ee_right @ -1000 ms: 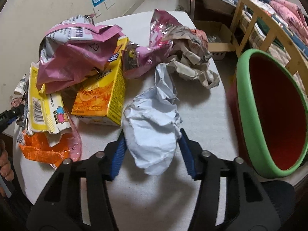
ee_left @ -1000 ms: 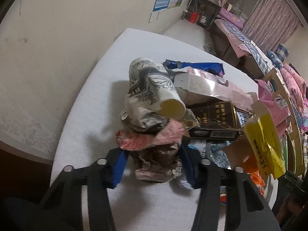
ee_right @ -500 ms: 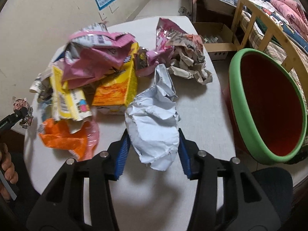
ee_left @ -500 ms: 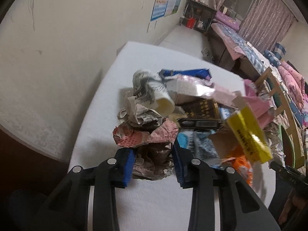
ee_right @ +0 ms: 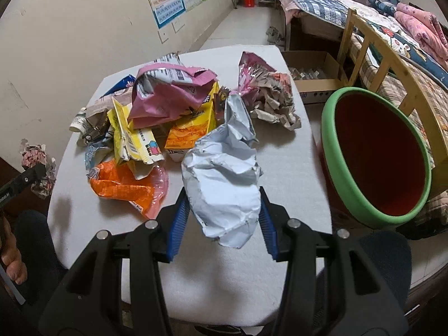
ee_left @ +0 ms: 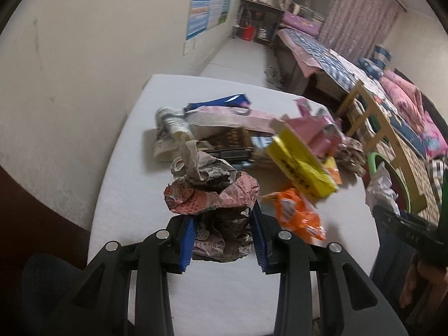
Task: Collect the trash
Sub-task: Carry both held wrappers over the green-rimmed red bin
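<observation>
My left gripper (ee_left: 222, 224) is shut on a crumpled wad of pink and brown newspaper (ee_left: 212, 193), held a little above the white table (ee_left: 126, 196). My right gripper (ee_right: 222, 196) is shut on a crumpled white bag (ee_right: 224, 173), which hangs over the table's near right part. A red bin with a green rim (ee_right: 331, 151) stands tilted just off the table's right edge. Behind both loads lies the trash pile: a pink bag (ee_right: 168, 98), a yellow carton (ee_right: 190, 128), an orange wrapper (ee_right: 123, 184) and more crumpled newspaper (ee_right: 274, 98).
A wall runs close along the table's left side. A wooden bed frame (ee_right: 372, 44) and a cardboard box (ee_right: 313, 81) on the floor lie beyond the bin. A dark blue chair seat (ee_right: 378, 252) sits at the near right corner. A person's hand (ee_right: 11, 263) shows at the left edge.
Both grippers have risen and drawn back from the table with their loads. The left jaws squeezed tighter on the newspaper wad, lifting it off the pile. The white bag left the tabletop.
</observation>
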Available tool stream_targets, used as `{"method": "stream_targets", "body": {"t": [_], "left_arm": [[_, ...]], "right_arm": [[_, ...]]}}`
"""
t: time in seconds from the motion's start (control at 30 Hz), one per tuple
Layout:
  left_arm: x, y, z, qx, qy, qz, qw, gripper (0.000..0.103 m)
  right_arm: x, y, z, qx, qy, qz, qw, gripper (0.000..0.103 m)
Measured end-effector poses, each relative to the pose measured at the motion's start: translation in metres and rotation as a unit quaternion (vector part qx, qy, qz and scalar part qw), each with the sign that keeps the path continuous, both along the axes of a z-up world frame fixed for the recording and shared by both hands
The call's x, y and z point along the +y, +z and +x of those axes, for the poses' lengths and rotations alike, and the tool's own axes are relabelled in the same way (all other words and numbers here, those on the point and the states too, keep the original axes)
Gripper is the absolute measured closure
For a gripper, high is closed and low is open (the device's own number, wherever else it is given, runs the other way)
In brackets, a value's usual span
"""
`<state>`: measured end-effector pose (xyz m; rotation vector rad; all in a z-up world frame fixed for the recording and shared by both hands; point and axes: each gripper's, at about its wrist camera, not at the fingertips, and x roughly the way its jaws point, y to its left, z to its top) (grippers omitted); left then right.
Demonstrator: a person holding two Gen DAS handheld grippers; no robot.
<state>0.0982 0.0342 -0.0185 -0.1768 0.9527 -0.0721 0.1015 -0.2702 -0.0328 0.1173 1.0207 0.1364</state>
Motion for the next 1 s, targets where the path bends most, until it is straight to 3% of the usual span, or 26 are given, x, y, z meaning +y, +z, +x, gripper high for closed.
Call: {"method": "stream_targets", "body": {"t": [0.5, 1.0], "left_arm": [[-0.085, 0.022, 0.005, -0.016, -0.089, 0.005, 0.9959, 0.070], [-0.194, 0.044, 0.029, -0.031, -0.177, 0.000, 0.9837, 0.070]], "right_arm": [[-0.048, 0.025, -0.017, -0.025, -0.036, 0.004, 0.999, 0.057], [-0.126, 0.044, -0.007, -0.048, -0.097, -0.013, 0.994, 0.057]]}}
